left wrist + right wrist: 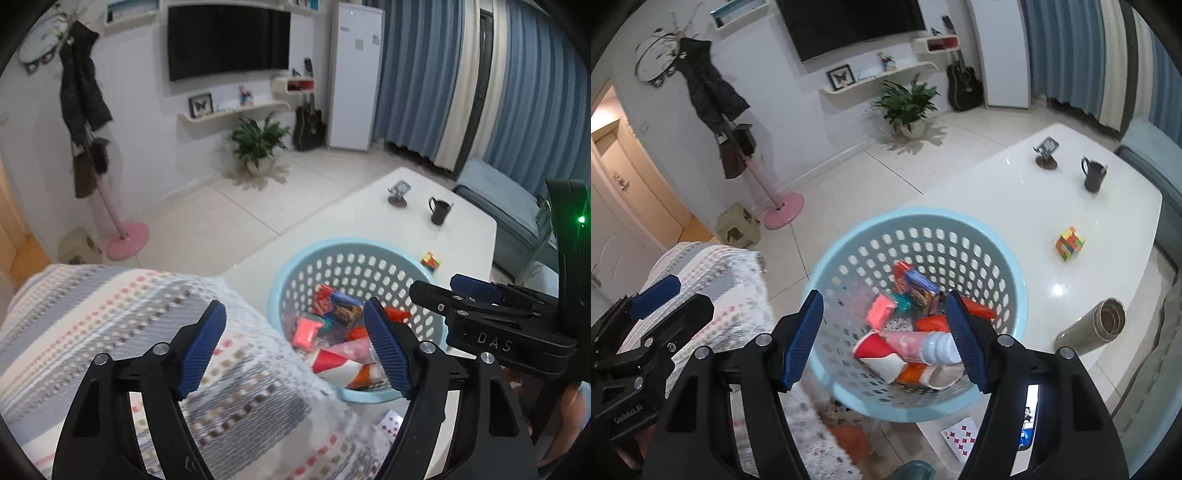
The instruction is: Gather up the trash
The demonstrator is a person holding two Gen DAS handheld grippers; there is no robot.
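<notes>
A light blue perforated basket (pixel 1004 258) stands on the near end of the white table (pixel 1015 192); it also shows in the left wrist view (pixel 291 269). It holds several pieces of trash: a pink bottle (pixel 919 345), a colourful box (pixel 919 288), orange and red wrappers. My right gripper (pixel 884 339) is open and empty just above the basket. My left gripper (pixel 295 349) is open and empty, over the basket's left rim and a patterned cloth (pixel 110 332). A playing card (pixel 960 437) lies on the table in front of the basket.
On the table stand a black mug (pixel 1093 175), a phone stand (pixel 1047 151), a colourful cube puzzle (pixel 1069 243) and a lying metal flask (pixel 1097 326). The cloth-covered seat (pixel 713 280) is left of the basket. A coat rack (pixel 753 177), a stool (pixel 737 225) and a plant (pixel 908 103) stand on the floor.
</notes>
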